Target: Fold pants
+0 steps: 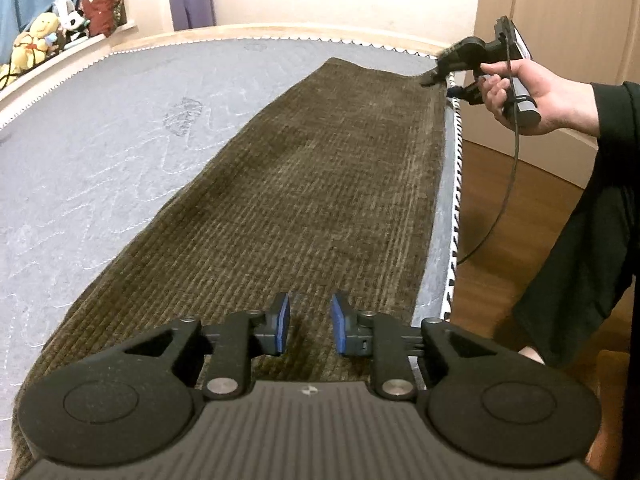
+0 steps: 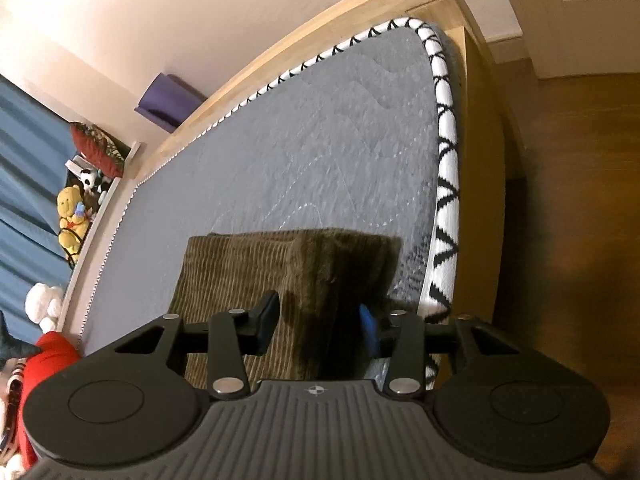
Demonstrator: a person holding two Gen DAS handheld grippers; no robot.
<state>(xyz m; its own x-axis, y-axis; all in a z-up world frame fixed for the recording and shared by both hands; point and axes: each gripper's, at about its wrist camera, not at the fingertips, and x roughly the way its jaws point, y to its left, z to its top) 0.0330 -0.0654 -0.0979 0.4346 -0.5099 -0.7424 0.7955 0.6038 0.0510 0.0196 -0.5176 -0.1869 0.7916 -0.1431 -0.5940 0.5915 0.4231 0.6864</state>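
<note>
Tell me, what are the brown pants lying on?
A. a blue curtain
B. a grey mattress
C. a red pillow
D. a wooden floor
B: the brown corduroy pants lie stretched flat on the grey quilted mattress, close to its black-and-white edge; the wooden floor is down beside the bed.

The left hand-held gripper (image 1: 310, 326) points forward and downward, and its blue pads (image 1: 283, 322) stand apart with an empty gap between them. At about two o'clock in the left wrist view, a hand (image 1: 516, 96) with a dark sleeve holds the right hand-held gripper (image 2: 320, 326), tilted, jaws partly apart.
</note>
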